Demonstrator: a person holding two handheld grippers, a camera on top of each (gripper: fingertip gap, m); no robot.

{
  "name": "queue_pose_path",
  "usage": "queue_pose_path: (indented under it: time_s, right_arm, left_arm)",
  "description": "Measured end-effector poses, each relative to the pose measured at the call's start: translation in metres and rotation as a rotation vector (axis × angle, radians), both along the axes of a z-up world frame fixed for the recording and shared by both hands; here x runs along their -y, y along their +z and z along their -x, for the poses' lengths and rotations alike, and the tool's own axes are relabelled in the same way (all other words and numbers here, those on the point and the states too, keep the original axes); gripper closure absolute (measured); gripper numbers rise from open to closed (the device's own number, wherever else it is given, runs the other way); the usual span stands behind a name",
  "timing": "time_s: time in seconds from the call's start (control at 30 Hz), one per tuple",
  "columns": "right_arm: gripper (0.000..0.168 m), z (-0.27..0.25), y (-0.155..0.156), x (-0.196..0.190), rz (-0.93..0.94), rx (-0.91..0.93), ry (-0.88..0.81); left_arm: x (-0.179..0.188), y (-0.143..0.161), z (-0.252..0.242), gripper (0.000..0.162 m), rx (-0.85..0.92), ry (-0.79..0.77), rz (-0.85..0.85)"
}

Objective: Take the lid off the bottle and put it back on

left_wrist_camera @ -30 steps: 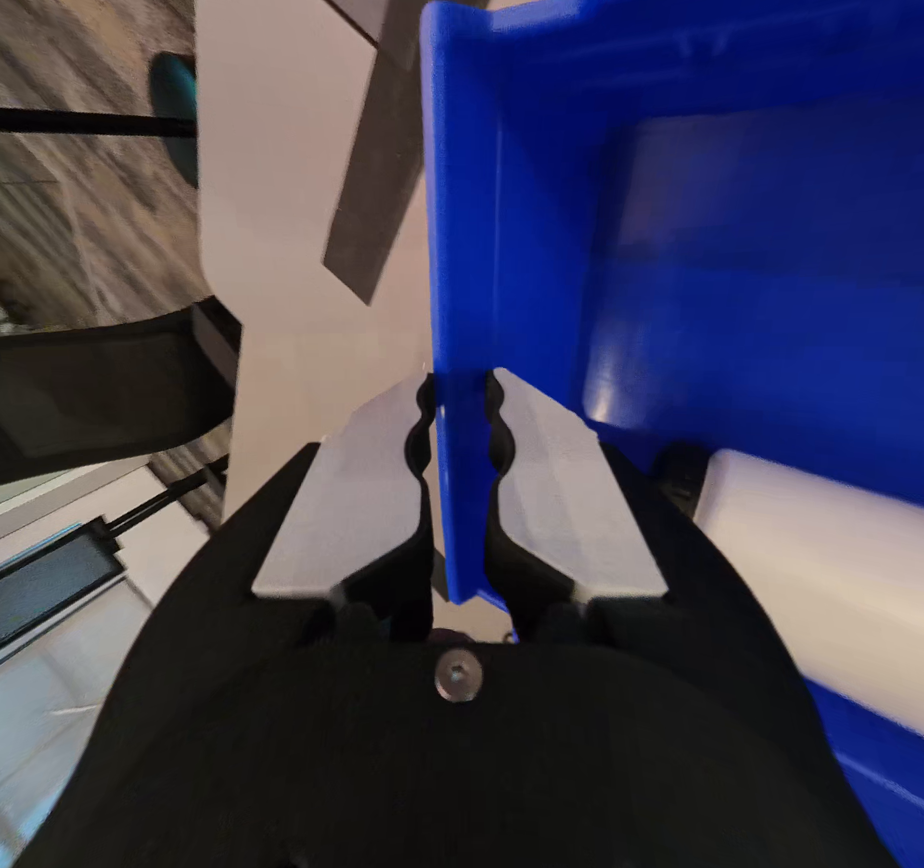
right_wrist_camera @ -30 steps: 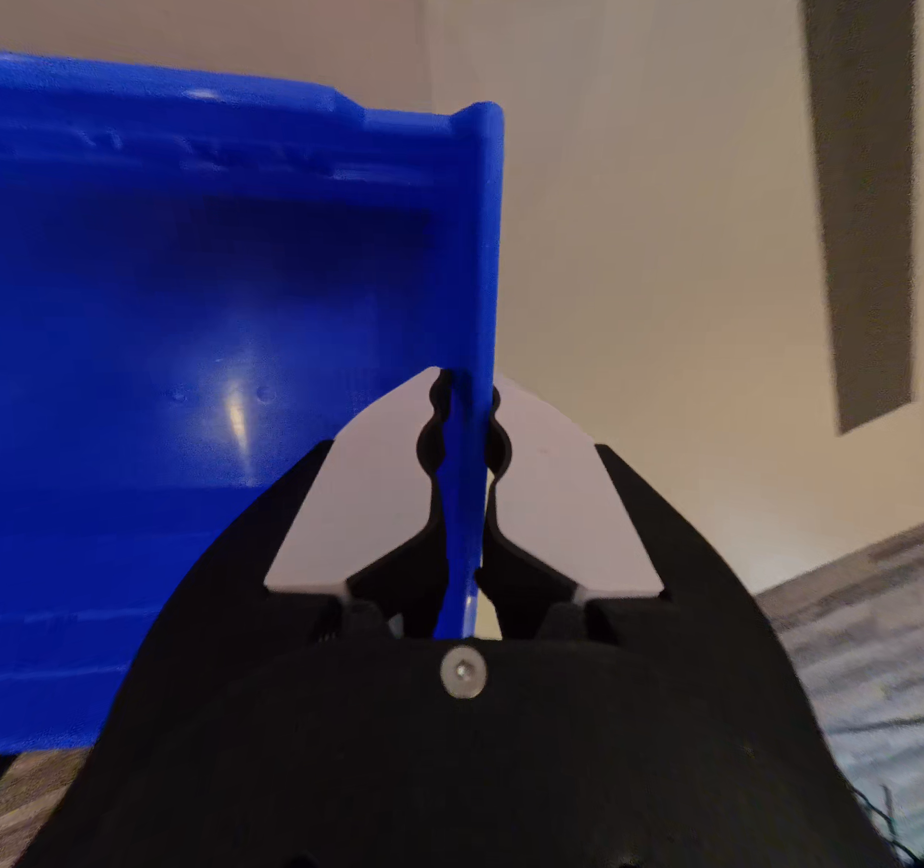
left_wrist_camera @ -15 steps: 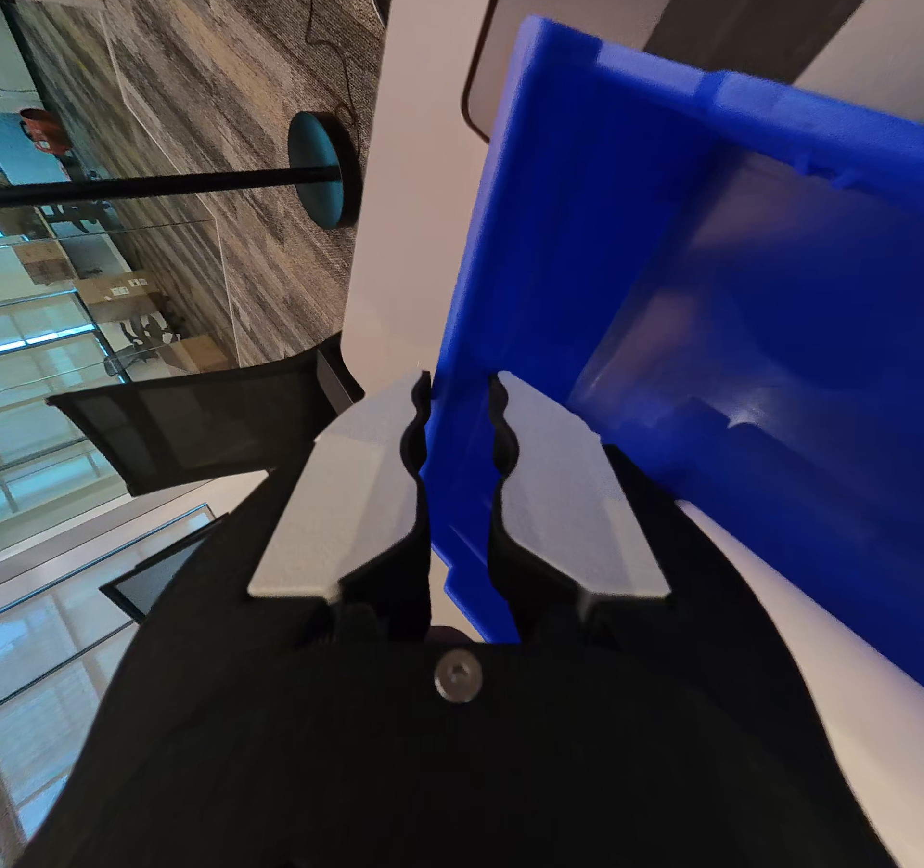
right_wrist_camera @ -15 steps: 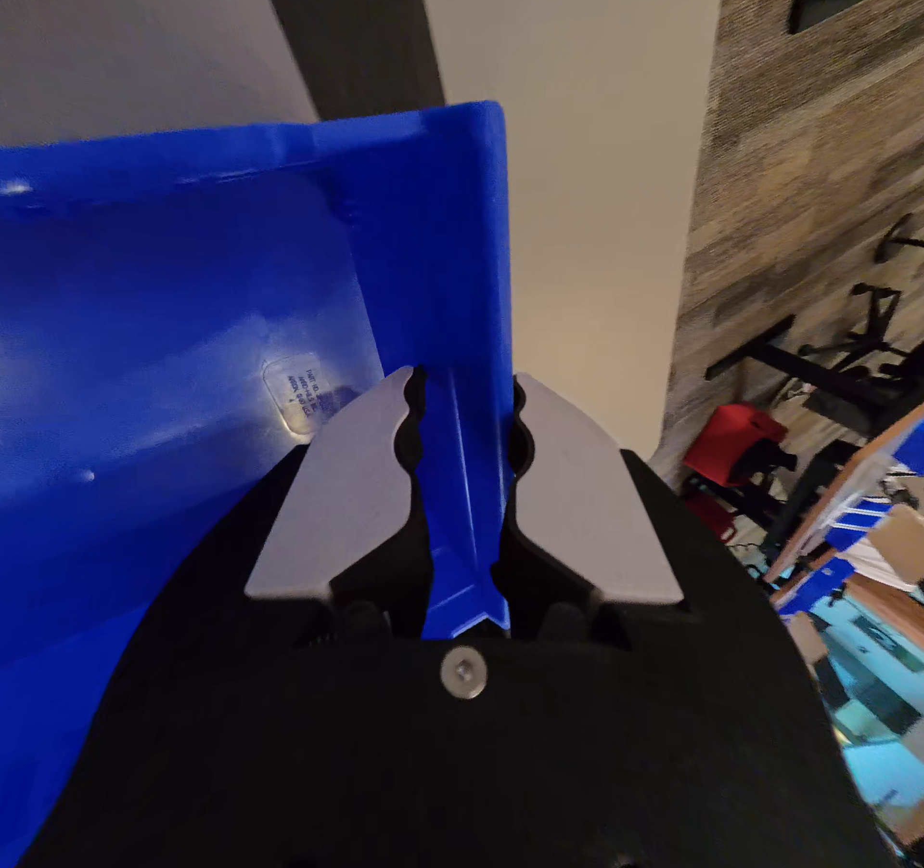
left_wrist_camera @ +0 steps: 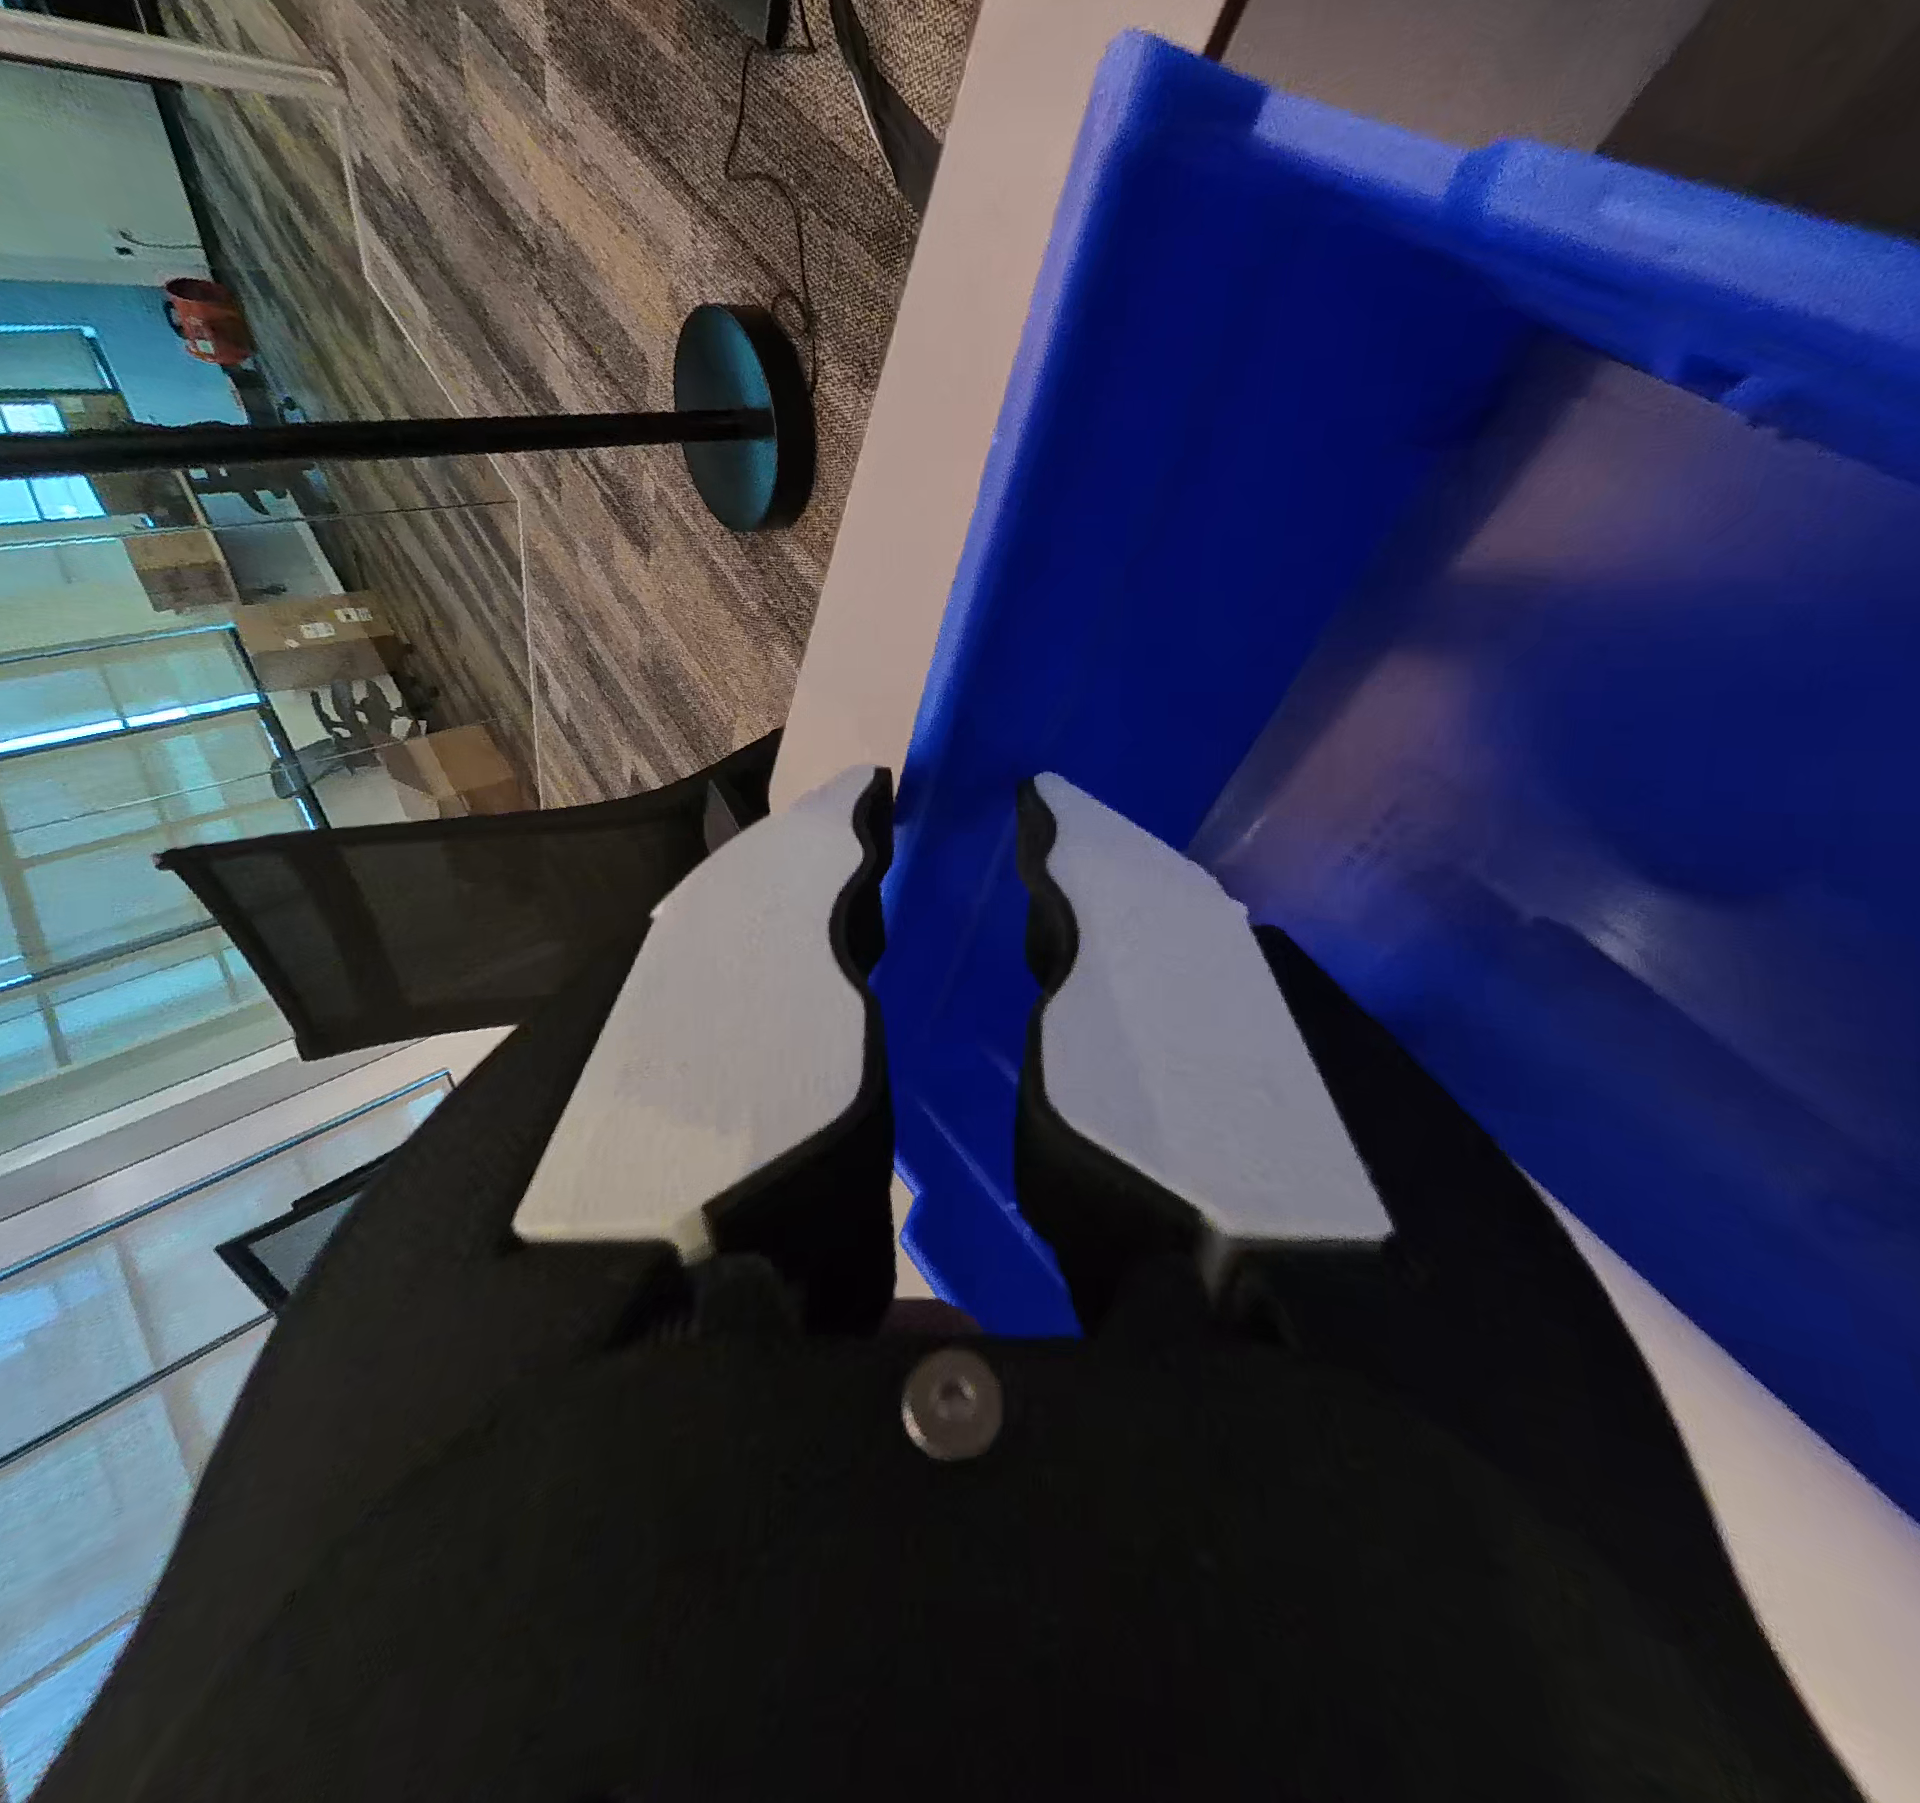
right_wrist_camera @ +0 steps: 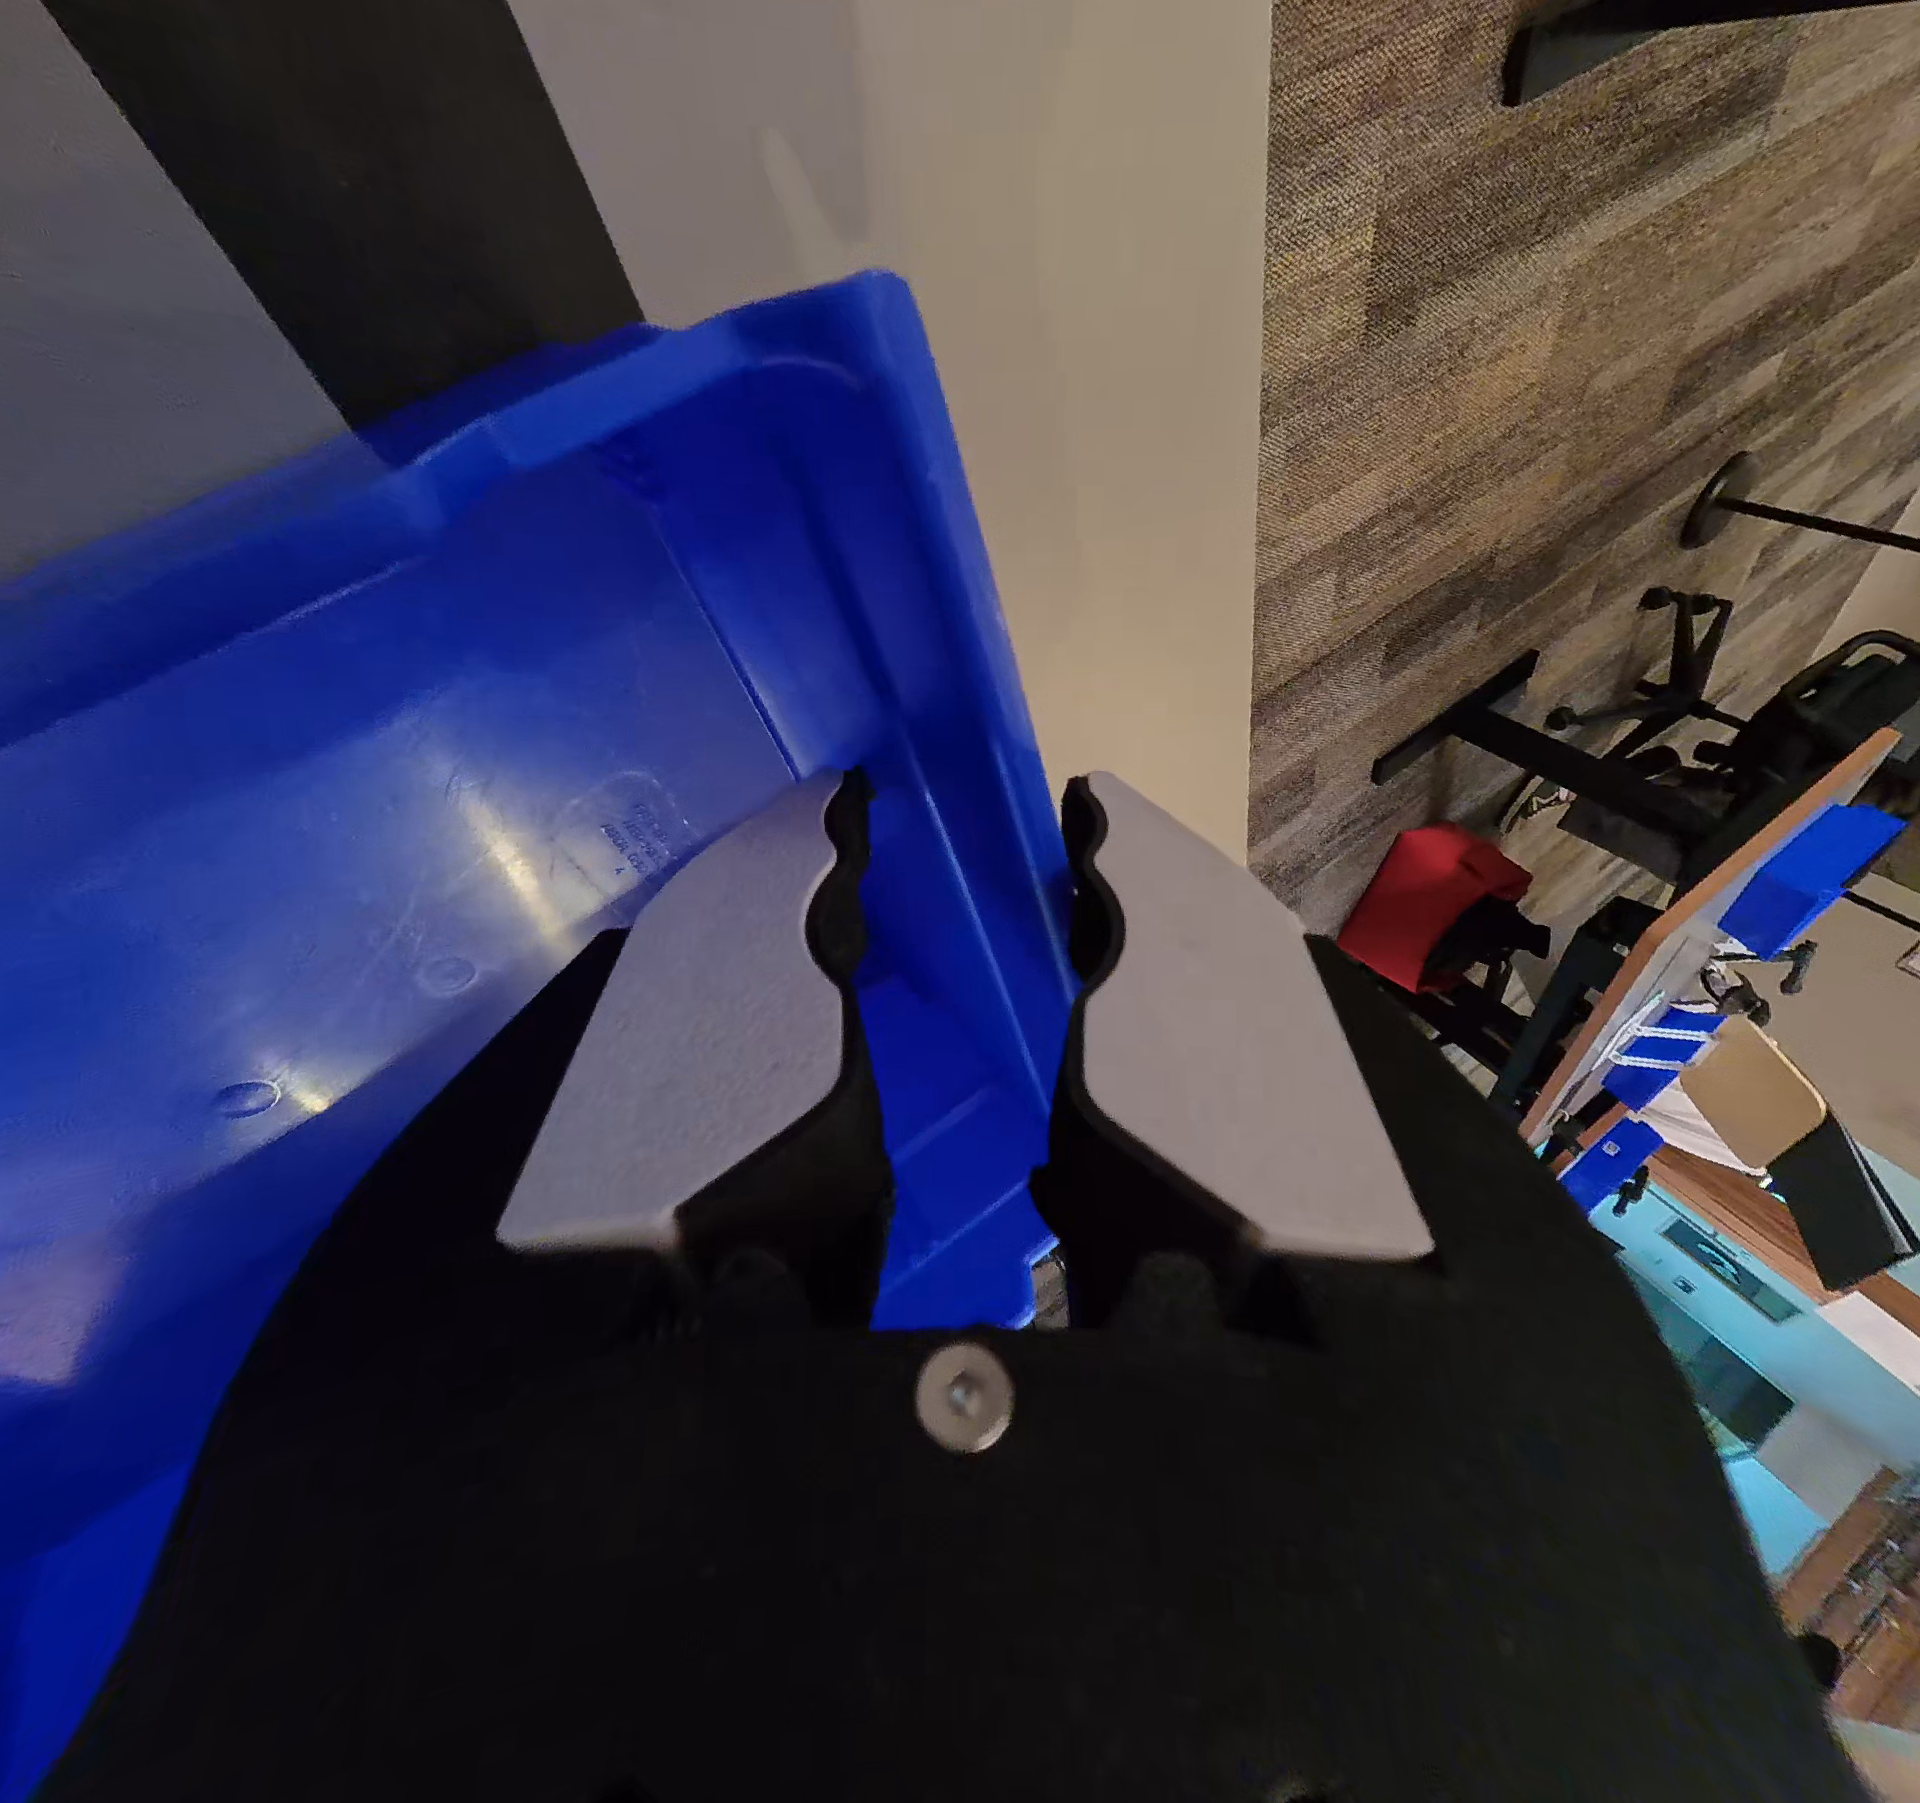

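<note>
1. Bin (left_wrist_camera: 1195, 506), blue plastic: tilting over the white table (left_wrist_camera: 935, 351).
2. Left gripper (left_wrist_camera: 956, 797): straddling one side wall narrowly; clamping or not, cannot tell.
3. Right gripper (right_wrist_camera: 961, 787): gaping wider, wall sitting loose between.
4. Bottle, lid: whereabouts impossible to tell.

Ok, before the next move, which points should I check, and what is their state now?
1. Left tool grips the bin: the side wall fills the gap between its fingers. Ok.
2. Right tool grips the bin: the wall sits between its fingers, which are wider apart. Whether it is held firmly: cannot tell.
3. Bottle in view: neither view shows it. Not ok.
4. Lid on or off: cannot tell.
5. Bin resting flat on the table: it looks tilted, and its base is hidden. Cannot tell.
</note>
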State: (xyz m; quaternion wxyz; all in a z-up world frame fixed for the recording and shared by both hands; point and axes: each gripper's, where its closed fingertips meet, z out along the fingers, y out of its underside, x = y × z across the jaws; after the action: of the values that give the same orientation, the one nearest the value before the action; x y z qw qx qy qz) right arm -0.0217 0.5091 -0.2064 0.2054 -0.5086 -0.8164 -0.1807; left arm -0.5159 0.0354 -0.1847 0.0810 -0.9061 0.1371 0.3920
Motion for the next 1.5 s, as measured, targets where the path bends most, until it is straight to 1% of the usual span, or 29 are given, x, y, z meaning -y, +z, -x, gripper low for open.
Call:
queue_pose_path:
  time_s: [0.3,0.47,0.53,0.6,0.63,0.7,0.77,0.83,0.93,1.03,1.13,1.2,1.23,1.3,1.33,1.37,1.43,1.47,1.5]
  right_arm:
    - [0.129,0.005,-0.001,-0.004,-0.019,-0.002,-0.004]
    - [0.127,0.009,-0.002,-0.006,-0.042,-0.015,-0.011]
    - [0.124,0.009,-0.001,-0.005,-0.053,-0.045,-0.014]
    - [0.123,0.009,0.005,-0.004,-0.062,-0.114,-0.030]
    - [0.125,0.010,0.014,-0.002,-0.078,-0.168,-0.030]
    - [0.120,0.010,0.039,0.009,-0.107,-0.287,-0.017]
    - [0.120,0.004,0.065,0.025,-0.112,-0.387,-0.028]
    - [0.118,-0.004,0.089,0.048,-0.097,-0.495,-0.035]
    - [0.120,-0.018,0.108,0.093,-0.050,-0.604,-0.025]
    - [0.124,-0.033,0.115,0.145,-0.024,-0.672,0.017]
    - [0.124,-0.048,0.106,0.201,0.056,-0.716,0.046]
    - [0.125,-0.057,0.096,0.239,0.112,-0.733,0.081]
    - [0.128,-0.060,0.090,0.259,0.135,-0.733,0.108]
    - [0.129,-0.065,0.077,0.291,0.155,-0.715,0.161]
    - [0.130,-0.066,0.071,0.305,0.164,-0.712,0.179]
    - [0.130,-0.067,0.064,0.318,0.184,-0.706,0.194]
    - [0.129,-0.066,0.051,0.337,0.213,-0.698,0.216]
    - [0.129,-0.065,0.045,0.344,0.231,-0.692,0.222]
    - [0.129,-0.064,0.040,0.349,0.251,-0.685,0.225]
  left_arm:
    - [-0.019,0.000,0.006,0.139,-0.025,-0.101,-0.008]
    - [-0.023,0.000,0.006,0.139,0.001,-0.081,-0.027]
    - [-0.021,-0.006,0.001,0.121,0.080,-0.061,-0.050]
    - [-0.009,-0.008,0.001,0.088,0.121,0.027,-0.041]
    - [-0.001,-0.004,0.002,0.083,0.114,0.057,-0.050]
    - [0.012,0.010,-0.005,0.085,0.139,0.089,-0.133]
    - [0.030,0.026,-0.016,0.087,0.193,0.138,-0.238]
    - [0.054,0.034,-0.033,0.085,0.262,0.204,-0.293]
    - [0.092,0.028,-0.067,0.081,0.360,0.293,-0.298]
    - [0.120,0.011,-0.091,0.081,0.415,0.363,-0.282]
    - [0.136,-0.005,-0.104,0.081,0.455,0.434,-0.290]
    - [0.141,-0.016,-0.111,0.080,0.501,0.472,-0.286]
    - [0.141,-0.021,-0.114,0.078,0.521,0.490,-0.277]
    - [0.142,-0.031,-0.110,0.078,0.509,0.522,-0.245]
    - [0.144,-0.036,-0.106,0.072,0.496,0.545,-0.220]
    - [0.147,-0.040,-0.102,0.073,0.478,0.576,-0.191]
    - [0.151,-0.047,-0.093,0.079,0.433,0.612,-0.128]
    - [0.153,-0.050,-0.090,0.079,0.427,0.630,-0.101]
    - [0.154,-0.055,-0.088,0.076,0.440,0.653,-0.086]
